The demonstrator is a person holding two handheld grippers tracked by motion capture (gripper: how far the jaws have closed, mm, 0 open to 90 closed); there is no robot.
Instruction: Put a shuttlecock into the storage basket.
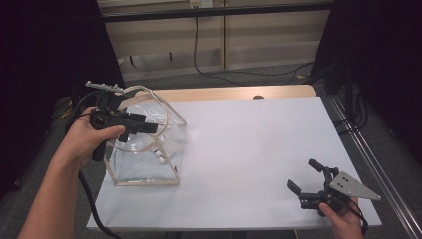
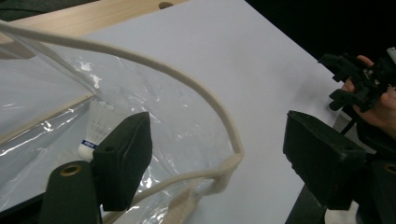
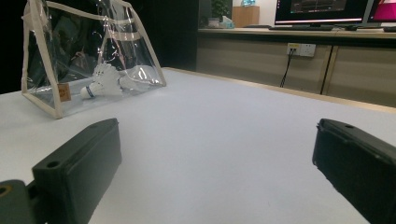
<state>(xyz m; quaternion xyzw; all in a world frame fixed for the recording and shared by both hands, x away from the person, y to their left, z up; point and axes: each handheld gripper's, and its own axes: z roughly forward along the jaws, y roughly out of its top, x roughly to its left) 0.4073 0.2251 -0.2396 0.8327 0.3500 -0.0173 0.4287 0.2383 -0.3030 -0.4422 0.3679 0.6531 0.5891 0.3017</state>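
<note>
A clear plastic bag (image 1: 148,149) with cream trim and cream handle loops stands at the left of the white table (image 1: 249,149). White shuttlecocks (image 1: 160,155) lie inside it, and one shuttlecock (image 2: 95,126) shows through the plastic in the left gripper view. My left gripper (image 1: 142,130) hovers at the bag's top, open. One cream handle (image 2: 187,77) curves through the gap between its jaws without being pinched. My right gripper (image 1: 302,174) sits low at the table's near right corner, open and empty, facing the bag (image 3: 88,56) and its shuttlecocks (image 3: 100,81).
A wooden strip (image 1: 224,93) borders the table's far edge. Cables (image 1: 214,69) lie on the floor beyond it. Dark curtains hang at both sides. In the right gripper view a counter (image 3: 299,51) with a wall socket and monitors stands behind the table.
</note>
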